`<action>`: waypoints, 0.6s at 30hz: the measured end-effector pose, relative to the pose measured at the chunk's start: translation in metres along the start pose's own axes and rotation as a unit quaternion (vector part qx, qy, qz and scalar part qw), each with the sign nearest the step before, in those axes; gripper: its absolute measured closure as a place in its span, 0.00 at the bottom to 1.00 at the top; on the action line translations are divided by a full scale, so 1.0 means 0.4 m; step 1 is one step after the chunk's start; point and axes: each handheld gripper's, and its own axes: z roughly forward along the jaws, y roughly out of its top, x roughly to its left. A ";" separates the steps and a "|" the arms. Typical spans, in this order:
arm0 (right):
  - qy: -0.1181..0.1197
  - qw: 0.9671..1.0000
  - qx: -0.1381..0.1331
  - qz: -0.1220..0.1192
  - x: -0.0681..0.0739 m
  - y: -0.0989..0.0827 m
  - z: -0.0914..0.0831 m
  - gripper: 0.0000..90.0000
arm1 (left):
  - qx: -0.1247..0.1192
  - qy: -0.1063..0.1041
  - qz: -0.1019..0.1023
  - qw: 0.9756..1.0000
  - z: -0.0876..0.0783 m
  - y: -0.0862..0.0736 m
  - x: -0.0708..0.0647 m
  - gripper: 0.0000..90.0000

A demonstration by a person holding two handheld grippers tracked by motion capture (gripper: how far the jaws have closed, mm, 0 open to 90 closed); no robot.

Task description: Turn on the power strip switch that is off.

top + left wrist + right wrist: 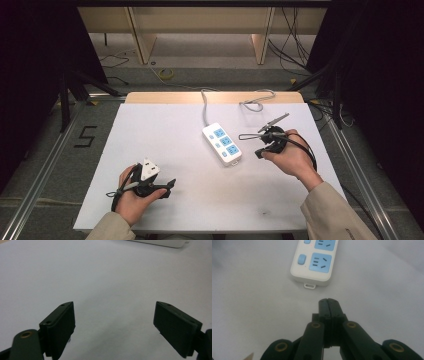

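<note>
Strip (222, 144), a white power strip with three blue socket faces and small blue buttons beside them, lies on the white tabletop (165, 135) a little right of its middle, set at a slant with its grey cord (204, 107) running off toward the far edge. No brand or lettering can be read on it. In the right gripper view its near end, with a small hanging loop, lies just ahead of the jaw tips, with a strip of bare tabletop between.

Right gripper (259, 152), held in the person's right hand (292, 157), sits just beside the strip on its right, not touching it. Its jaws are pressed together with nothing between them (329, 304).

Left gripper (169, 186), in the left hand (132, 200), rests near the tabletop's near left corner, well apart from the strip. Its jaws stand wide apart (115, 326) with bare tabletop between them, and the strip's white edge shows far ahead.

Off the tabletop, a black "5" (86, 136) is marked on the floor to the left.
</note>
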 end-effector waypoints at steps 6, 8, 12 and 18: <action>-0.001 1.000 0.000 -0.002 0.004 0.011 0.000 1.00 | 0.000 -0.001 0.000 1.000 0.001 0.000 0.000 0.19; 0.001 1.000 0.001 -0.003 0.004 0.012 0.002 1.00 | 0.000 0.000 0.000 1.000 0.001 0.000 0.000 0.19; -0.001 1.000 0.002 -0.002 0.005 0.016 0.002 1.00 | -0.001 0.000 0.000 1.000 0.001 0.000 -0.001 0.19; 0.000 1.000 0.005 -0.002 0.005 0.022 0.007 1.00 | -0.001 0.000 -0.003 1.000 0.000 0.000 0.000 0.19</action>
